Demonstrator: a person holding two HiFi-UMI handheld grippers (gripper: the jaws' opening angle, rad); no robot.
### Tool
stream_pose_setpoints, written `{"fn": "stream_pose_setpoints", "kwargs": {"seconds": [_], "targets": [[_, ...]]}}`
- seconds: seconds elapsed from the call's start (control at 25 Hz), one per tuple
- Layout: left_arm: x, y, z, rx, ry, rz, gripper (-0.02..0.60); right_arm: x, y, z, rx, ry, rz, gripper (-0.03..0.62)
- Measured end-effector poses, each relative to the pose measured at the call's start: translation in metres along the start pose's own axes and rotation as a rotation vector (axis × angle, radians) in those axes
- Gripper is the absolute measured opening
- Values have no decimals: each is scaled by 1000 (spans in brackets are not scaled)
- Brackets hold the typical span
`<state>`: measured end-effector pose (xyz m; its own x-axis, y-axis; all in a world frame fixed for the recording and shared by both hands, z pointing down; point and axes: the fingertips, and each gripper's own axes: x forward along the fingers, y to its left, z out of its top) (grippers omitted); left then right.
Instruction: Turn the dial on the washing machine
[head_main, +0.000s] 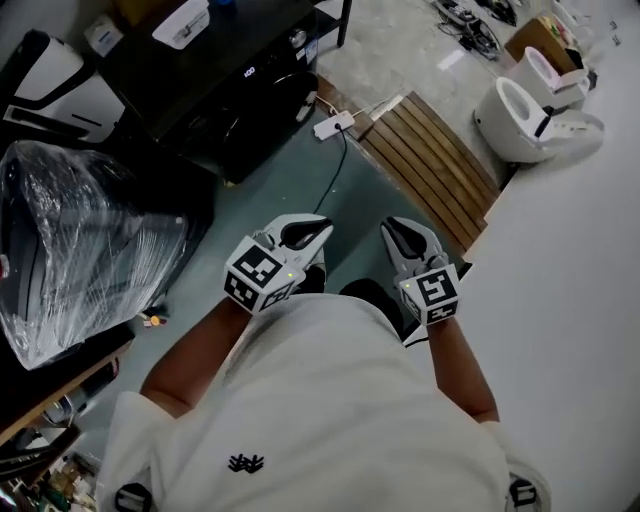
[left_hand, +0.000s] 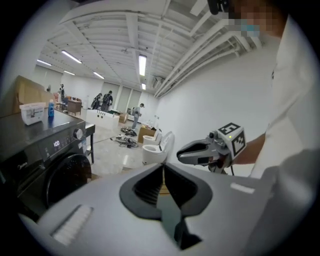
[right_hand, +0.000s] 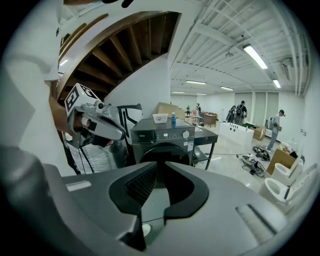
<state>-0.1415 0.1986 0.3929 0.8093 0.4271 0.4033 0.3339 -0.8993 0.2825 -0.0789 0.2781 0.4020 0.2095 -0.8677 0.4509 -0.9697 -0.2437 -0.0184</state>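
The black washing machine (head_main: 225, 95) stands on the floor some way ahead of me, with a lit display and a round silver dial (right_hand: 185, 134) on its front panel. The dial (left_hand: 78, 133) also shows at the left of the left gripper view. I hold both grippers side by side in front of my chest, far from the machine. My left gripper (head_main: 322, 228) is shut with nothing in it. My right gripper (head_main: 388, 225) also looks shut, nothing between its jaws, and it points at the machine's door (right_hand: 165, 157).
A plastic-wrapped bulky thing (head_main: 80, 240) stands left of the washer. A white box (right_hand: 160, 118) and a blue bottle (right_hand: 173, 117) sit on the machine's top. A power strip (head_main: 335, 125) and cable lie on the floor, next to a slatted wooden board (head_main: 430, 160). White toilets (head_main: 530, 110) stand far right.
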Motion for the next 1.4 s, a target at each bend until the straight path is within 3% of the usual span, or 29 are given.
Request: {"fn": "stream_pose_setpoints", "kwargs": {"seconds": [0.48, 0.76, 0.96, 1.16, 1.4], "targets": [[-2, 146, 47, -140, -126, 294, 60, 185, -66, 90, -171, 3, 214, 35], [14, 224, 82, -219, -195, 546, 60, 300, -125, 118, -303, 11, 354, 81], [44, 253, 109, -291, -221, 672, 60, 370, -175, 129, -403, 38, 443, 92], [72, 266, 120, -364, -230, 783, 60, 431, -204, 123, -430, 64, 502, 105], [81, 268, 118, -422, -230, 872, 74, 489, -210, 110, -401, 73, 484, 154]]}}
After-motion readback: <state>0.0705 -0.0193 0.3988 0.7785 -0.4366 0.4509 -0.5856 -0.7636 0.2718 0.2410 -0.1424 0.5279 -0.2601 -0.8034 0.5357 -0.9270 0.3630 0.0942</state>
